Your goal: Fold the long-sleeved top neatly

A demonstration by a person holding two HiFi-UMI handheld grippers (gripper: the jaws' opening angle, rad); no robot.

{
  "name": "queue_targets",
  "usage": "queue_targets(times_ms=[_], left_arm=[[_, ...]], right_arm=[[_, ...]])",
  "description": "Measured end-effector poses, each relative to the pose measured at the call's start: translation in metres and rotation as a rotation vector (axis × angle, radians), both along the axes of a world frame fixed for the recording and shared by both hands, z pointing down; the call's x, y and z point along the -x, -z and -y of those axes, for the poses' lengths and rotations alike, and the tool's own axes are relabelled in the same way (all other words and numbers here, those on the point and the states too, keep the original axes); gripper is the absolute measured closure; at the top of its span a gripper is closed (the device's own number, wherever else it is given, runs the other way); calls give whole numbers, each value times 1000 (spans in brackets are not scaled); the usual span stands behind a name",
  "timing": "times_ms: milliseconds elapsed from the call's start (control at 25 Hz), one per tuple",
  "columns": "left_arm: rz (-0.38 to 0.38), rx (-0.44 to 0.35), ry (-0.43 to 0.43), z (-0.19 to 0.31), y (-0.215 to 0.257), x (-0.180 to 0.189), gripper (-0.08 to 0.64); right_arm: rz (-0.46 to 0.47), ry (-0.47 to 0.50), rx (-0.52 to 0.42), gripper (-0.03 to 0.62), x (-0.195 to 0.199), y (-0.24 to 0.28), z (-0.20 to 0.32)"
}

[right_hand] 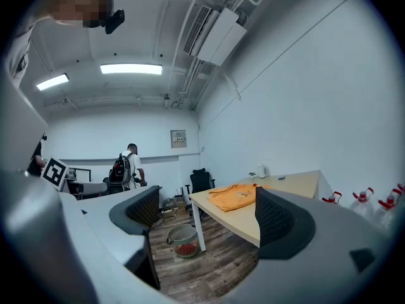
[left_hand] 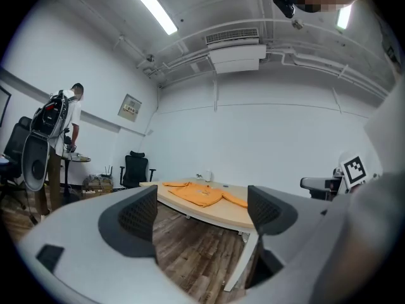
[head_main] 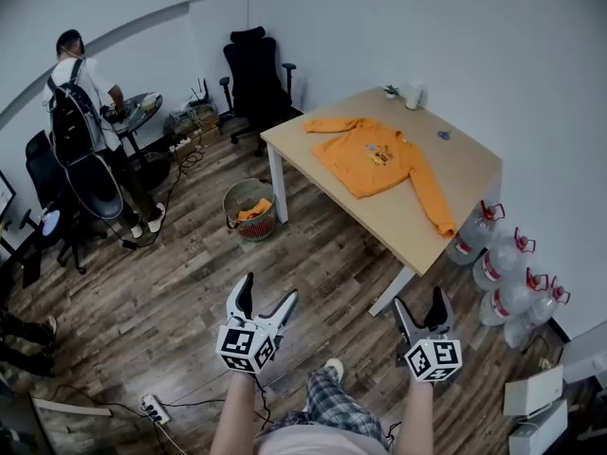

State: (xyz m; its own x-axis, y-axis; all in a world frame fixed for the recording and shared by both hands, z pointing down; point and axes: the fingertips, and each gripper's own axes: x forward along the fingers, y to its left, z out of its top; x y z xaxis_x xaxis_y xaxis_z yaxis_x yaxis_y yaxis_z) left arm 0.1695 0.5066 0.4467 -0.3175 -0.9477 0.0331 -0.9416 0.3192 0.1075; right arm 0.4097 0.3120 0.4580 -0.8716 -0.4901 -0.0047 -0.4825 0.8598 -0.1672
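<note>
Orange top [head_main: 375,159] lies spread flat on the surface [head_main: 403,218], sleeves out. Left claw [head_main: 270,287] and right claw [head_main: 418,298] both empty, jaws wide apart, well short of the surface.

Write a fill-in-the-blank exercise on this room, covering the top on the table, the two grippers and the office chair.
The long-sleeved top on the table is ___ in colour.
It lies spread flat with both sleeves out, not yet ___.
The left gripper and the right gripper both have their jaws ___, with nothing between them.
The office chair beyond the table is ___.
Missing words: orange; folded; open; black.
</note>
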Motion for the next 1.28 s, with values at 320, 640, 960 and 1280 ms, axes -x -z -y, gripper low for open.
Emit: queue_targets(times_ms=[320, 640, 960, 1280], left_arm=[[-8, 18, 10, 37, -11, 36, 132], [17, 31, -30, 134, -22, 117, 132], [62, 45, -102, 304, -3, 259, 133], [66, 58, -196, 424, 14, 317, 133]], right_arm=[[3, 19, 27, 112, 32, -11, 43], [15, -20, 46, 114, 107, -33, 142], [26, -152, 56, 114, 220, -23, 307], [18, -209, 91, 120, 283, -10, 388]])
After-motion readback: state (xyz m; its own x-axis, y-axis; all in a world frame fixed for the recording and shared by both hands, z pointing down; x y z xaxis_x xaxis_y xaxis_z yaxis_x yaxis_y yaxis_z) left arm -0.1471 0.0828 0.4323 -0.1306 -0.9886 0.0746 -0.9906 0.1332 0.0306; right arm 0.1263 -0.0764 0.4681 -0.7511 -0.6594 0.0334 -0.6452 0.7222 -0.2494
